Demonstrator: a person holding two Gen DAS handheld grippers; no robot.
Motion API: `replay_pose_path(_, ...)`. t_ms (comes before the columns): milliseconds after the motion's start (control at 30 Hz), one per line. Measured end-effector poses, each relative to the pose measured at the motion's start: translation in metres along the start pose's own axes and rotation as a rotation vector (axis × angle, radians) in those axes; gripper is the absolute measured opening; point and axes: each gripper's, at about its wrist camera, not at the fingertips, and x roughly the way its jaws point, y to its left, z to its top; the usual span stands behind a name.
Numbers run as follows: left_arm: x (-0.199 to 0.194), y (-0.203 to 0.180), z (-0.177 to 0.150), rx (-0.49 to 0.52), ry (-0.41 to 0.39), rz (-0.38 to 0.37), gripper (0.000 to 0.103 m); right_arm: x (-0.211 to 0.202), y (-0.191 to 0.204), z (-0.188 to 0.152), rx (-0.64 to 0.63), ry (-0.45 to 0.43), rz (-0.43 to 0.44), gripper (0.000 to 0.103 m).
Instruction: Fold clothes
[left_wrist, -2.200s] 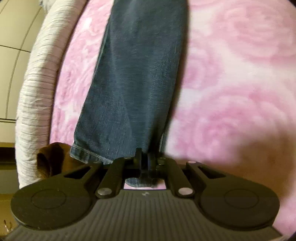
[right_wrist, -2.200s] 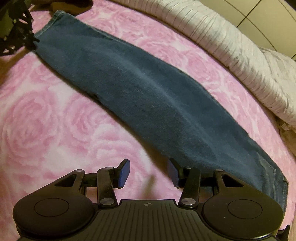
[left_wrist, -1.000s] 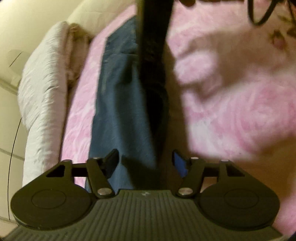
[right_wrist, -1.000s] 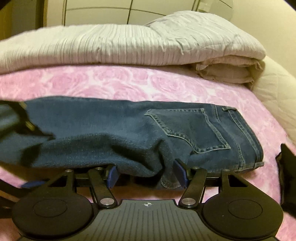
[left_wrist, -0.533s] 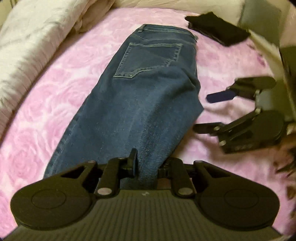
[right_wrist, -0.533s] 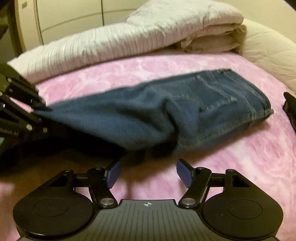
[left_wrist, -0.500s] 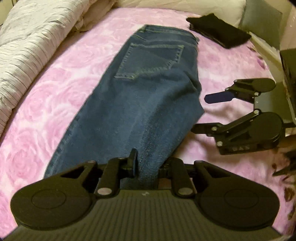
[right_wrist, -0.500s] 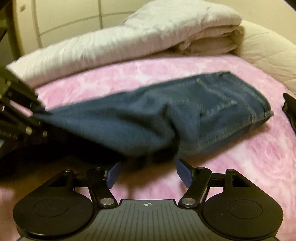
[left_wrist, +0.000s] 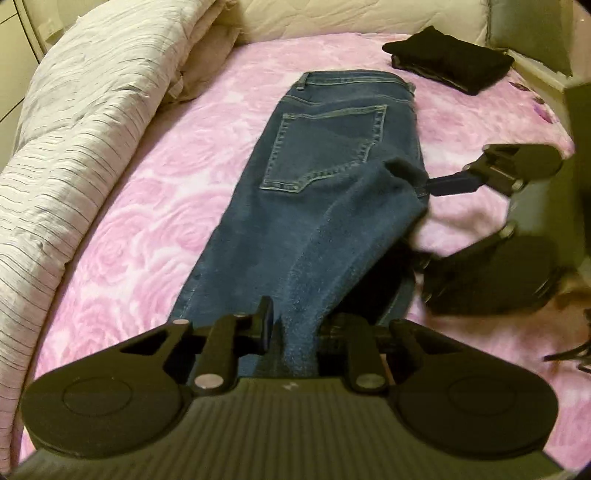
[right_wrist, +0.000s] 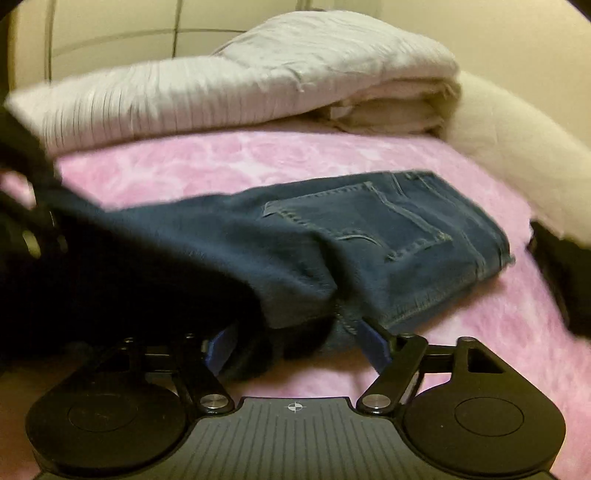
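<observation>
One pair of jeans (left_wrist: 317, 206), one folded black garment (left_wrist: 448, 64), one pink blanket (left_wrist: 147, 206), two tools

A pink rose-patterned bed (left_wrist: 140, 192) carries jeans (left_wrist: 317, 177) mid-surface, a folded black garment (left_wrist: 448, 64) far right (quilt (left_wrist: 85, 110) along the left).

Open right hand-held gripper (right_wrist: 297, 341) astride jeans (right_wrist: 369, 236) fold on pink blanket (right_wrist: 498, 332)
</observation>
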Motion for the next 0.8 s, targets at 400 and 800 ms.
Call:
replay_pose_path(400, -0.001, -0.032, -0.023, 0.243, 0.025, 0.019, 0.031, -0.040, -0.019, -0.045, -0.264, -0.036, -0.208, 0.077)
replay_pose_path(800, -0.004, -0.081, -0.063, 0.514, 0.067, 0.039, 0.032, -0.019, 0.005, -0.048, -0.351, -0.033, -0.176, 0.077)
